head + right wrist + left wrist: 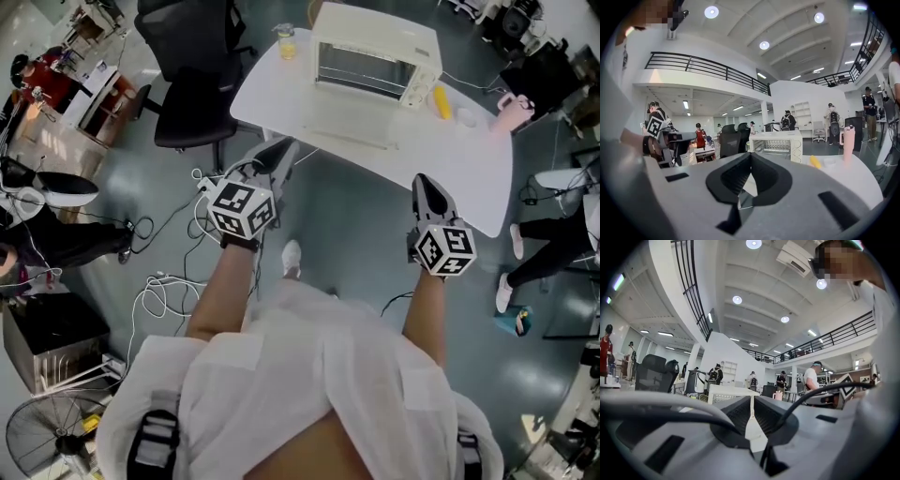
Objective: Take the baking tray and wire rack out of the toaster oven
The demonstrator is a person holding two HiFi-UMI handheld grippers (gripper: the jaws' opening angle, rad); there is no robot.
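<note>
Nearest, short of the table edge, the left gripper (284, 148) and the right gripper (424, 180) each have their jaws pressed together on nothing. They should spread before reaching in. Carry them level over the white table (469, 178) and what looks like the lowered door (352, 127) to the cream toaster oven (375, 56) at the far side. The wire rack (361, 67) shows as thin bars inside. The baking tray cannot be picked out, so pinch a front rim and pull straight.
</note>
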